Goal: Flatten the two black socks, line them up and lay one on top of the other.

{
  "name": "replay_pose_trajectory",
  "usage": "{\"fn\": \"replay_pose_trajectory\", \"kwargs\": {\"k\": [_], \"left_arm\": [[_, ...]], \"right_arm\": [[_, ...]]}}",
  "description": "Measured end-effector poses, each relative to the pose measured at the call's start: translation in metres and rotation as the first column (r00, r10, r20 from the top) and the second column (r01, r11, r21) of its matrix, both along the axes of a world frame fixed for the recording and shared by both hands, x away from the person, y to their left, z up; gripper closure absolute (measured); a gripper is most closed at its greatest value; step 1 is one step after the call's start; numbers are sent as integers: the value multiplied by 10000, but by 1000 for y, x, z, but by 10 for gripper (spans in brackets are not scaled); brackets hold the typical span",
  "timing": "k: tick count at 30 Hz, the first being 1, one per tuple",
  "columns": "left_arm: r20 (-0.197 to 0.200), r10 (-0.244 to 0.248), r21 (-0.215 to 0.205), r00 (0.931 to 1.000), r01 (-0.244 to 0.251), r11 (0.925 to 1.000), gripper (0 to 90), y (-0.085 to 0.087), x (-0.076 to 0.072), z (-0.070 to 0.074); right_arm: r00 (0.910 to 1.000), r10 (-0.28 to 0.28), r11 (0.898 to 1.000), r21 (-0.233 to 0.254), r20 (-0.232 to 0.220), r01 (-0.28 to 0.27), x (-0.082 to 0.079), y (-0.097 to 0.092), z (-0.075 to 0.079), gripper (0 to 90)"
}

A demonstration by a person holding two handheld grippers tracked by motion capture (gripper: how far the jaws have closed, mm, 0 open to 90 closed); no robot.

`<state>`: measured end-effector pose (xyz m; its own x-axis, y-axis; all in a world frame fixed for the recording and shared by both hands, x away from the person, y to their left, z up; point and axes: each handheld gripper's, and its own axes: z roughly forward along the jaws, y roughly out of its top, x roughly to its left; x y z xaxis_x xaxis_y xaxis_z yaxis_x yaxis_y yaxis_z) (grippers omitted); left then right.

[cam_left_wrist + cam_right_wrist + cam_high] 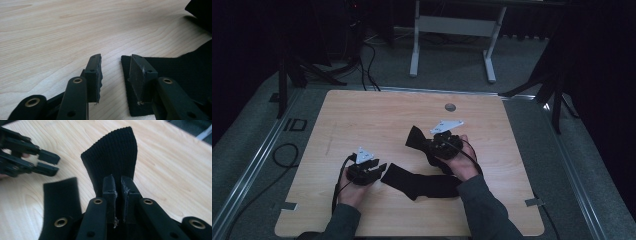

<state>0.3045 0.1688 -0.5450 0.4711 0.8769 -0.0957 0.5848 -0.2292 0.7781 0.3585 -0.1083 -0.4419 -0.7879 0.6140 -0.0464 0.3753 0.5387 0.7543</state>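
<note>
Two black socks lie on a light wooden table (pixel 362 115), and a person works on them with a gripper in each hand. In the high view, one sock (pixel 419 182) lies flat near the front edge, stretched between the two hands. Its left end sits just beside the left gripper (pixel 379 167). The left gripper view shows that gripper's jaws standing apart with bare table between them; the right jaw rests over the edge of the flat sock (pixel 175 67), but nothing is pinched.

The right gripper (pixel 432 145) is raised above the table near its middle. Its jaws are nearly closed and clamp the second sock (pixel 416 137), whose ribbed cuff sticks out past the jaw tips toward the left. In the right gripper view, that cuff (pixel 112 157) stands up beyond the narrow jaws, the flat sock (pixel 62 197) lies on the table to the lower left, and the left gripper (pixel 47 163) shows at the upper left.
</note>
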Motion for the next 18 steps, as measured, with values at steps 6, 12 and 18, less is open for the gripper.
{"fn": "replay_pose_trajectory", "kwargs": {"k": [6,12,18], "left_arm": [[71,381,-180,9992,-379,9991,620,10,0,4],[161,506,-258,9986,-501,9984,621,14,-2,7],[208,435,-168,9988,-431,9989,621,12,-3,7]], "right_arm": [[9995,8,9997,-253,-321,-16,-17,18,-1,834],[9903,-215,9989,-450,-1375,154,-25,39,-30,835],[9808,-259,9985,-521,-1934,161,-31,53,-49,837]]}}
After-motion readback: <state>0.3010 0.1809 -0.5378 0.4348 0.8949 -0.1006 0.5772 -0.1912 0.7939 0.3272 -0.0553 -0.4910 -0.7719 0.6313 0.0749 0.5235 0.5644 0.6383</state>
